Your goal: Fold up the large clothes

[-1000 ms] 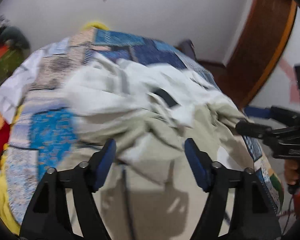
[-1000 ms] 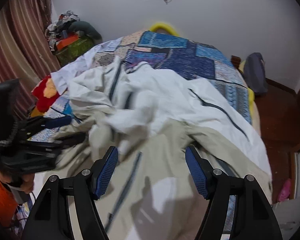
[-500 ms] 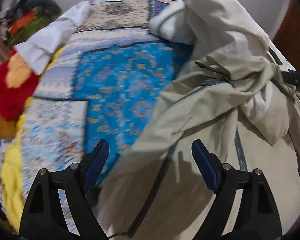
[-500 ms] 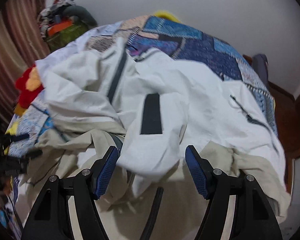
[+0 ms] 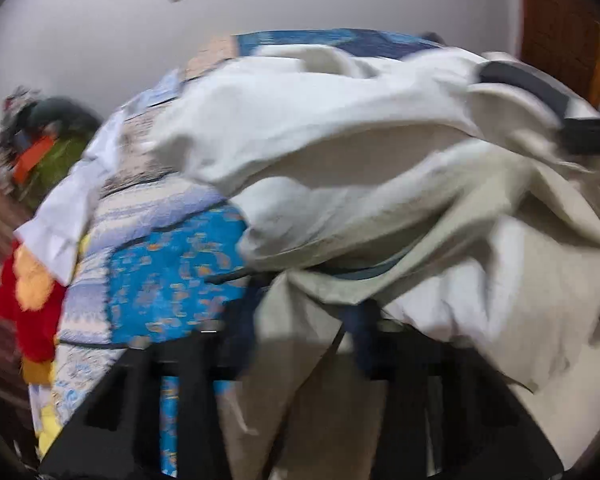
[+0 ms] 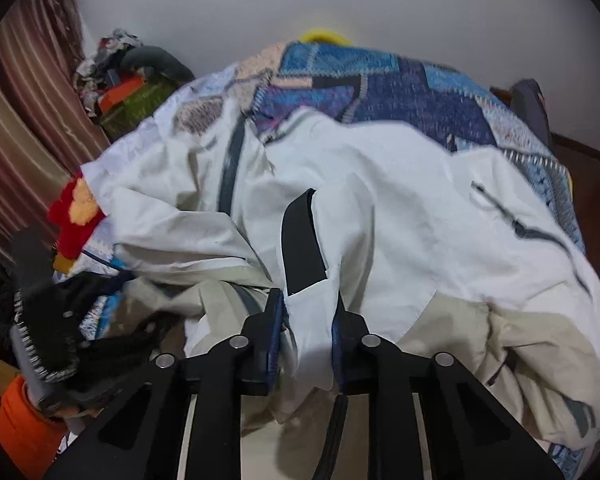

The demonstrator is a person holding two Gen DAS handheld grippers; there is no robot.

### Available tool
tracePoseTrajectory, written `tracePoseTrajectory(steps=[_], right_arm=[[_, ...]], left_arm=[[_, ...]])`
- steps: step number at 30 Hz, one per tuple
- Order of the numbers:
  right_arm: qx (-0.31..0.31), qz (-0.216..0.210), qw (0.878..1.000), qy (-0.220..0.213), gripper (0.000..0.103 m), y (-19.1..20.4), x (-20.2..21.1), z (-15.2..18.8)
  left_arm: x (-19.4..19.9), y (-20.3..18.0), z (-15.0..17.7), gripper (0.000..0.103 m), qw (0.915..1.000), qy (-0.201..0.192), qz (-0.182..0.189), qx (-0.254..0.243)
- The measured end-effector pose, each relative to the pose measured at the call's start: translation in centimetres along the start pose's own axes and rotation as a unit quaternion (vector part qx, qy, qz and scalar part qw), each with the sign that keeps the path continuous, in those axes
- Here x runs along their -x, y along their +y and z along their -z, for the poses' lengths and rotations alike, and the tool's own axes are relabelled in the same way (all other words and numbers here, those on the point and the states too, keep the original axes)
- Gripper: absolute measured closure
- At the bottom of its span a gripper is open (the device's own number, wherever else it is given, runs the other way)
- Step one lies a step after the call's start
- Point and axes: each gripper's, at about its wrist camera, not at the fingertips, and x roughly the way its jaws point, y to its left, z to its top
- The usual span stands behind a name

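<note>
Closing, both grippers' fingers pinch the rumpled white-and-beige jacket (image 6: 400, 208): right gripper (image 6: 306, 344) and left gripper (image 5: 300, 344), over the patchwork bedspread (image 5: 172, 272).

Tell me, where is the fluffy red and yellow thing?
The red and yellow toy sits at the bed's left edge in both views, beside the striped curtain, partly under the white sheet.
</note>
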Motion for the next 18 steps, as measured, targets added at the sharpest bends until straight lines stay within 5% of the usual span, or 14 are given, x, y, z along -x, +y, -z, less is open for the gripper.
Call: tracePoseTrajectory(steps=[2, 6, 12, 18], right_arm=[[0.005, -0.003, 1.000, -0.017, 0.087, 0.2, 1.3, -0.4], [0.008, 0.001, 0.998, -0.061, 0.088, 0.6, 4.2, -1.8], [0.004, 0.023, 0.993, -0.114, 0.089, 0.7, 7.5, -2.9], [-0.007, 0.065, 0.994, -0.087, 0.089, -1.4, 6.1, -2.2]], left_arm=[[0.5, 3.1, -0.3, 0.095, 0.9984, 0.002, 0.007, 0.056], [1.7, 9.0, 0.0, 0.097, 0.9924, 0.000, -0.023, 0.121], [1.1, 17.5, 3.7, 0.097, 0.9748, 0.050, -0.033, 0.215], [-2.3, 19.8, 7.9, 0.096, 0.9621, 0.106, -0.039, 0.248]])
